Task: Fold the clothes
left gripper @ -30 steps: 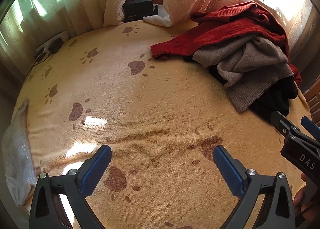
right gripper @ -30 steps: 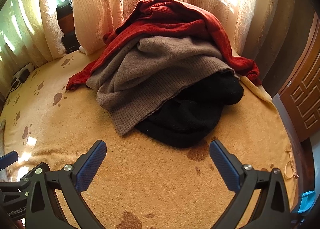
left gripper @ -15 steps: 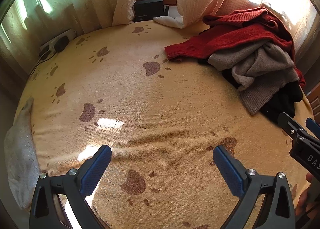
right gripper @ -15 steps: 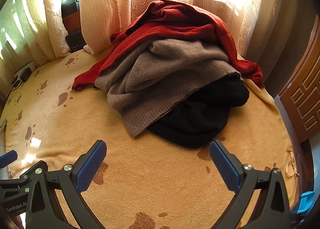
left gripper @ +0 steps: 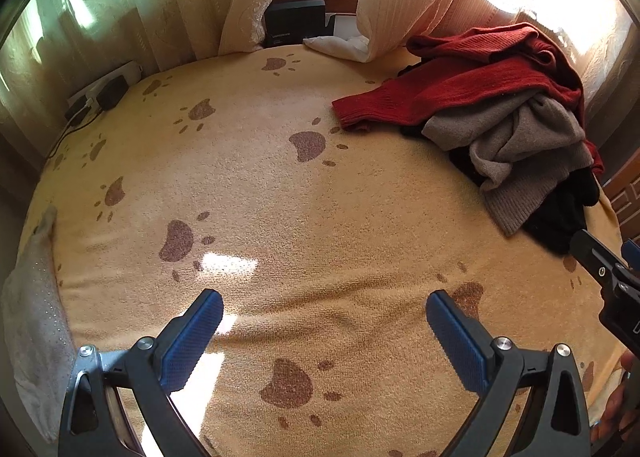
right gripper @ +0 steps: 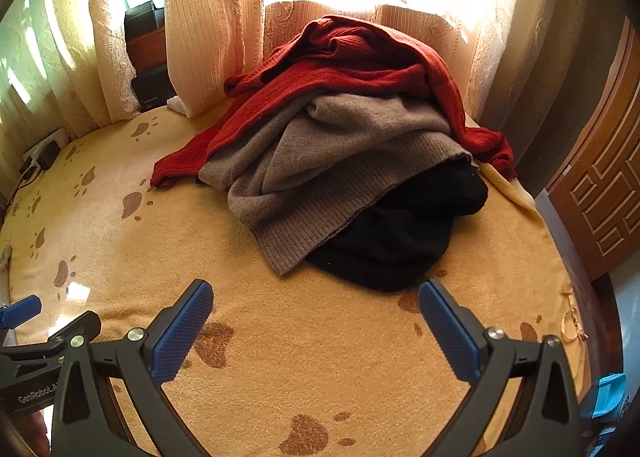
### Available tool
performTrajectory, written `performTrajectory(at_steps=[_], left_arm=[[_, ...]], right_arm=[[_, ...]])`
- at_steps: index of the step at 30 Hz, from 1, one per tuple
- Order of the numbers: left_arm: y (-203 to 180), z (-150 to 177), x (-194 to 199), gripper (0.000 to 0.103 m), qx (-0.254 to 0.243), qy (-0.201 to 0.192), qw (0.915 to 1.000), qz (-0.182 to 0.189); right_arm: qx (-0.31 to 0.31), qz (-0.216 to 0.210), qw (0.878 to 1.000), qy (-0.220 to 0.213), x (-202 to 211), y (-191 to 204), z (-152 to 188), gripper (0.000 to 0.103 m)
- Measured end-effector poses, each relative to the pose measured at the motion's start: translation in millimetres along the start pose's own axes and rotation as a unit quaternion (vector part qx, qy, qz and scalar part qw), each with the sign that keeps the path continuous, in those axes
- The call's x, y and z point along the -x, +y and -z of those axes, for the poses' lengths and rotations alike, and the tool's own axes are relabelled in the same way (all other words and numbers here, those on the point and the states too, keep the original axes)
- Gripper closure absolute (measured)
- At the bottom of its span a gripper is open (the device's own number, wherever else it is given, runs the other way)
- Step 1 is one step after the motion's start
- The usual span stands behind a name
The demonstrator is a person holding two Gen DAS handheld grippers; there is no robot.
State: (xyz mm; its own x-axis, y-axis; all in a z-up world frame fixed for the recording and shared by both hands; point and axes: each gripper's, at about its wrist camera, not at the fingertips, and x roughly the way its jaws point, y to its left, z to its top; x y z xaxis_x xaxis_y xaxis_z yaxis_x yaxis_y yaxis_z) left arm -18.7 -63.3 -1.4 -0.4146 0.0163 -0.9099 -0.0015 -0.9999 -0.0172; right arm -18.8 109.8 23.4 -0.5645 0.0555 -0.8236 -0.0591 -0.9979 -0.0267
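Observation:
A heap of knitwear lies at the far right of a yellow paw-print blanket (left gripper: 280, 185): a red sweater (right gripper: 360, 69) on top, a taupe sweater (right gripper: 336, 173) under it, a black garment (right gripper: 404, 233) at the bottom. From the left wrist the heap shows as red sweater (left gripper: 460, 85), taupe sweater (left gripper: 520, 145) and black garment (left gripper: 560, 213). My right gripper (right gripper: 316, 317) is open, empty, just short of the black garment's hem. Over bare blanket, well left of the heap, my left gripper (left gripper: 324, 325) hangs open and empty. The right gripper's fingers (left gripper: 600, 261) show at the left view's right edge.
Cream curtains (right gripper: 208, 25) hang behind the bed. A dark box (left gripper: 296, 21) and a white cloth (left gripper: 340, 45) sit at the back. A power strip with a cable (left gripper: 100, 93) lies far left. A grey-white fabric (left gripper: 32, 317) drapes the left edge. A wooden door (right gripper: 600, 193) stands right.
Both grippers have drawn back from the heap, so the clothes sit farther off and higher in both views. The jaws stay open. The clothes have not moved.

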Motion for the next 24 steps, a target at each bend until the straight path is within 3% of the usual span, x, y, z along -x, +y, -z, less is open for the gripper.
performTrajectory(at_steps=[24], left_arm=[[12.2,-7.4,-13.9,0.000,-0.022,0.007,0.9993,0.029]], right_arm=[[0.007,0.052,0.999,0.011,1.8,26.5,2.0,0.000]])
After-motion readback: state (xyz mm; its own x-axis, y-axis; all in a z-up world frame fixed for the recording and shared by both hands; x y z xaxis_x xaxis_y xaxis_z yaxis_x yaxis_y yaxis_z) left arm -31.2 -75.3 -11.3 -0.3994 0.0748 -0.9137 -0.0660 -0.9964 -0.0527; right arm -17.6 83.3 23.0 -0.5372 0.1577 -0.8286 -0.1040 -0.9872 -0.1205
